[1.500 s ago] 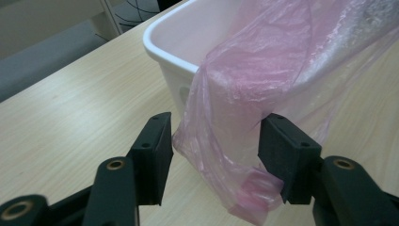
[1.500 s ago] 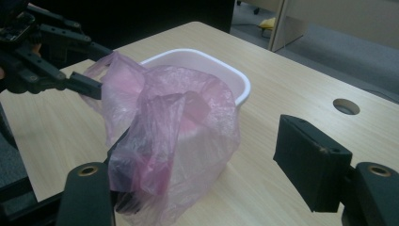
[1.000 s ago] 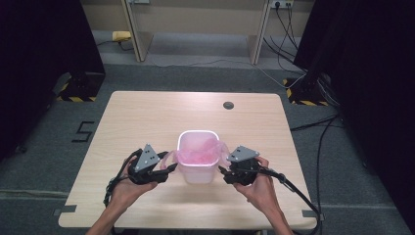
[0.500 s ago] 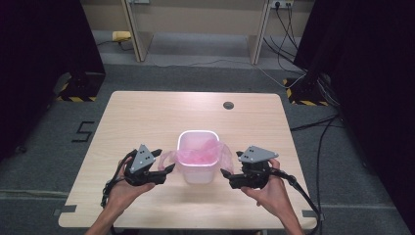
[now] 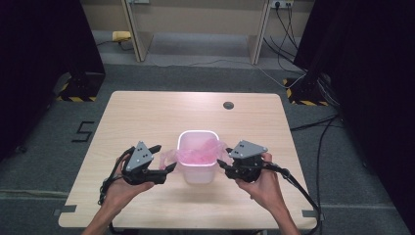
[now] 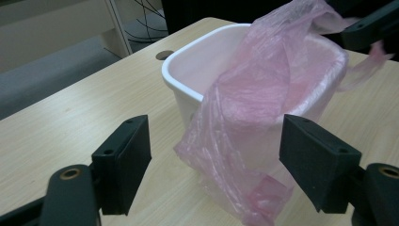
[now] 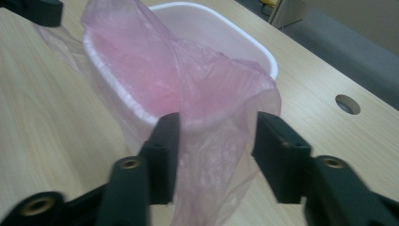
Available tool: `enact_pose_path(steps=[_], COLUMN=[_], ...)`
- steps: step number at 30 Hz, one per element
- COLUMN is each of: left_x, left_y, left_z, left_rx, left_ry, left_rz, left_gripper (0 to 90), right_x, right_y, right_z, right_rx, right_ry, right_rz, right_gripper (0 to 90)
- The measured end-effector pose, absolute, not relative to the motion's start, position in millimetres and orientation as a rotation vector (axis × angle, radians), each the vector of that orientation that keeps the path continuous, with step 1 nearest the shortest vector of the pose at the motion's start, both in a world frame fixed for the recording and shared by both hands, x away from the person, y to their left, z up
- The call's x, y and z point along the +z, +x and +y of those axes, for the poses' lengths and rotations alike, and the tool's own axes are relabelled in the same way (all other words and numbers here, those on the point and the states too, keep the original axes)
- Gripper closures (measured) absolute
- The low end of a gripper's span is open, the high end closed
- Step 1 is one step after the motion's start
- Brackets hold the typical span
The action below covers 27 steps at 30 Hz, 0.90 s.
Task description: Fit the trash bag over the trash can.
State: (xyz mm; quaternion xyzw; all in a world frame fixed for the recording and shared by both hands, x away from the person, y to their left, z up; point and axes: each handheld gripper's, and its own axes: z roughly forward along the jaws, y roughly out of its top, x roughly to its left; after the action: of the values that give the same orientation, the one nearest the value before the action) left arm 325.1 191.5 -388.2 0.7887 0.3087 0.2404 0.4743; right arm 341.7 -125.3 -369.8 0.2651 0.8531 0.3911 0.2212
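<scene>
In the high view, a white bin (image 5: 197, 159) is seen at the lower centre of the frame on the bench (image 5: 147, 117), with a pink bag (image 5: 198, 152) draped in and over it. The left claw (image 5: 165, 157) is placed just left of the bin, the right claw (image 5: 223, 157) just right of it.

In the left gripper view, the bag (image 6: 244, 122) is seen hanging down the bin's near wall at centre. The left claw (image 6: 214, 153) is held wide open, its jaws having just been opening; the film lies between them, apparently untouched.

In the right gripper view, the right claw (image 7: 214, 148) has just been closing around the bag's edge (image 7: 216, 155) at lower centre; the jaws are not yet pressed onto it.

If only one side is gripped and pulled, the bag could be dragged off the rim, or the light bin (image 7: 221, 33) tipped.
</scene>
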Motion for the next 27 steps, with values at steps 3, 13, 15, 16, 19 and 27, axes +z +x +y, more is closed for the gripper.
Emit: enact_pose_path(steps=[3,13,15,16,19,27], left_x=[-387,-394,-396,-398,-405,-430], left_y=[331,356,363,367,381,403], left_z=[193,195,194,193,191,187], left_rx=[0.565,0.560,0.559,0.553,0.520,0.439], left_ry=[1.917,1.923,1.918,1.912,1.899,1.884], left_rz=[0.730,0.715,0.732,0.743,0.781,0.850], left_gripper=[41.7,88.2,88.5,88.5,88.6,89.1], right_x=[-370,-360,-359,-359,-362,-384], right_y=[348,376,386,392,409,443], right_z=[-127,-128,-126,-125,-122,-120], right_rx=[1.093,1.125,1.091,1.079,1.083,1.035], right_ry=[0.740,0.705,0.711,0.713,0.714,0.771], right_rz=[2.356,2.389,2.393,2.393,2.414,2.493], right_gripper=[69.4,82.1,82.4,82.9,84.1,86.2])
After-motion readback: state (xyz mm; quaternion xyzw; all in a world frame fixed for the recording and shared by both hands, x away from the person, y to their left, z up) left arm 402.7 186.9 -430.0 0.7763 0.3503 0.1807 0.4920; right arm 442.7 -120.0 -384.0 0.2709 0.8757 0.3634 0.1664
